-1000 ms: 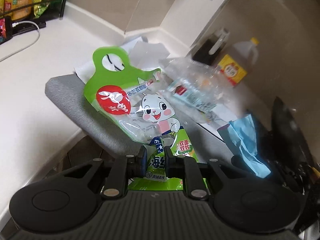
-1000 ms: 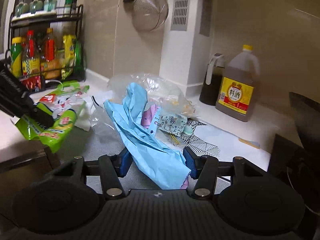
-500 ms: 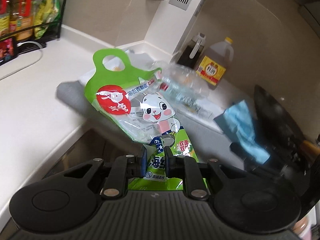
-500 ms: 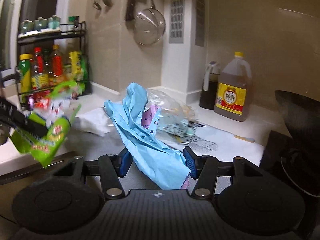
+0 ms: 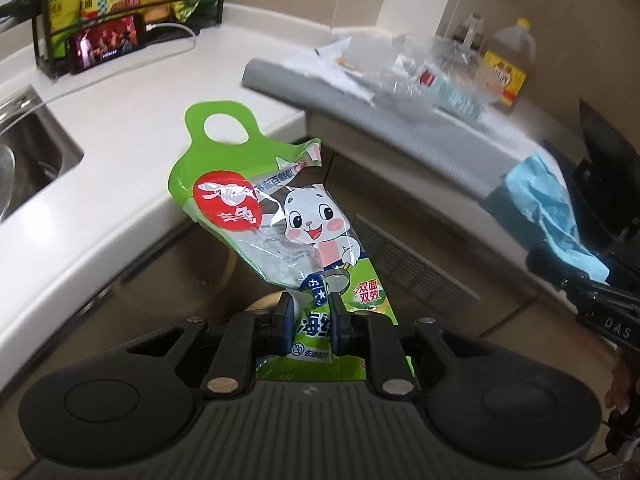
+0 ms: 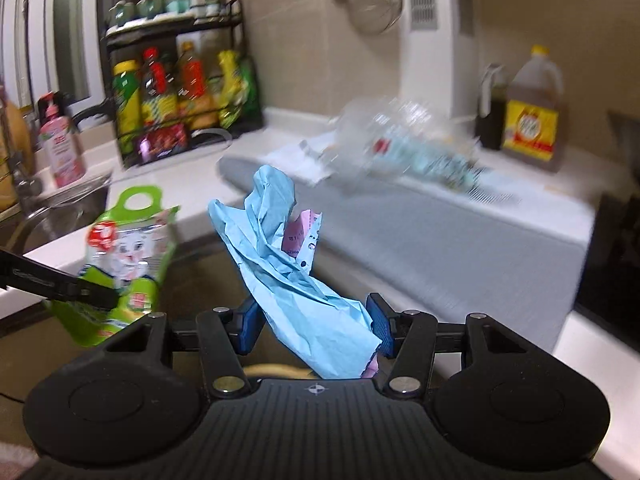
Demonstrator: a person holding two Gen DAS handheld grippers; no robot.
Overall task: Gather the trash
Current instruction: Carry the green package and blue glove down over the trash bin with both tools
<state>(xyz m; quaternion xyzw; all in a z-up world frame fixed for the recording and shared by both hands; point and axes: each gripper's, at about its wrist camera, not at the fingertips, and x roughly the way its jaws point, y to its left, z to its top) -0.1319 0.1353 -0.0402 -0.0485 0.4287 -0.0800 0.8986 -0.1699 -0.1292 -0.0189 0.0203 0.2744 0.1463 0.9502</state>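
You are carrying both loads off the counter (image 5: 120, 148) since the earlier frame. Left gripper (image 5: 310, 322) is clamping the green wrapper (image 5: 280, 236); right gripper (image 6: 314, 330) is pinching crumpled blue paper (image 6: 296, 292), both now hanging over the floor. Risk: the loosely bunched paper slipping free mid-swing.

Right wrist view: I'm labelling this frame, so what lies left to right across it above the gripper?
Pink soap bottle → green rabbit-print bag → crumpled blue paper → clear plastic wrapper → dark bottle → yellow-labelled jug.
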